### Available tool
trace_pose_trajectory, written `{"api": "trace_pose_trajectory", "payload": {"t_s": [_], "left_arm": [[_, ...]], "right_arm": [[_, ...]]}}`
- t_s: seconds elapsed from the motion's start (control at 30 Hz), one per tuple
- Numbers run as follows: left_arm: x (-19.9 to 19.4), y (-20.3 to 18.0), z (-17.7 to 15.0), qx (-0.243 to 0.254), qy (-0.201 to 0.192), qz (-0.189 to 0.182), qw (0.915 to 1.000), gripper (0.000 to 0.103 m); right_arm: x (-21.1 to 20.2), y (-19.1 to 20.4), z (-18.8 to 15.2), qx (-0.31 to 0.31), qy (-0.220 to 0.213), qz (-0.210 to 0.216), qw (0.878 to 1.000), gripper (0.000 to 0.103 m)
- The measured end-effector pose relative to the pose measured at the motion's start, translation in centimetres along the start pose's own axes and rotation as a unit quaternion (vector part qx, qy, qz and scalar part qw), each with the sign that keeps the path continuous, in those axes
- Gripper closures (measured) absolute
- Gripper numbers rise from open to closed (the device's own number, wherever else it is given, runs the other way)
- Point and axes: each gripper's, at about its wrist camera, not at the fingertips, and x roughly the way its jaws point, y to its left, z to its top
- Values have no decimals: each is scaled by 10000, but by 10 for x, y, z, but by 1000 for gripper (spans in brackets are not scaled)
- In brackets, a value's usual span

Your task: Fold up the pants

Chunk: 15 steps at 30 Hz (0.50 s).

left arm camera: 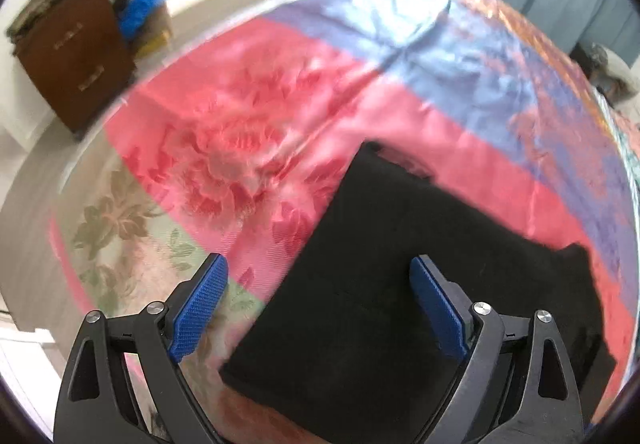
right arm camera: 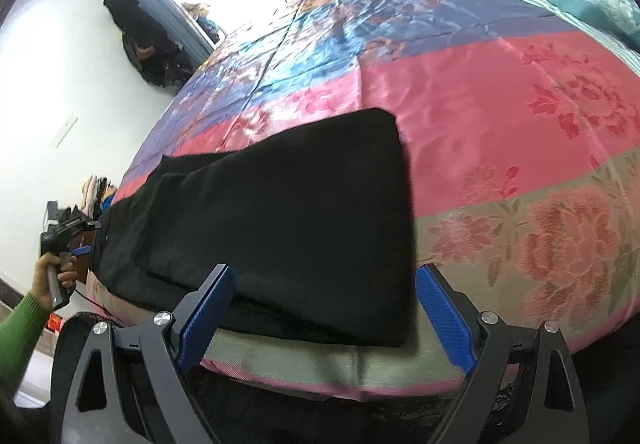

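Left wrist view: dresser (left arm camera: 76, 64), clothes pile (left arm camera: 140, 0) beyond quilt (left arm camera: 240, 132).

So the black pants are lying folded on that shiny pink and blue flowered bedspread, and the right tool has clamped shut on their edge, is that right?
Not quite. The black pants do lie folded on the shiny pink and blue flowered bedspread, but the right tool is wide open and grips nothing; the right wrist view shows its blue pads spread apart above the pants' near edge.
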Motion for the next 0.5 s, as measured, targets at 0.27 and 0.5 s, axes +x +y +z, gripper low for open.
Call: {"api": "trace_pose_trajectory", "payload": {"t_s": [0.27, 0.5], "left_arm": [[40, 10, 4, 117, 657, -1067, 9920, 0], [23, -11, 0, 426, 945, -998, 9896, 43]], "right_arm": [[7, 5, -1, -105, 97, -106, 9998, 12], [8, 1, 2, 80, 61, -72, 9999, 12]]}}
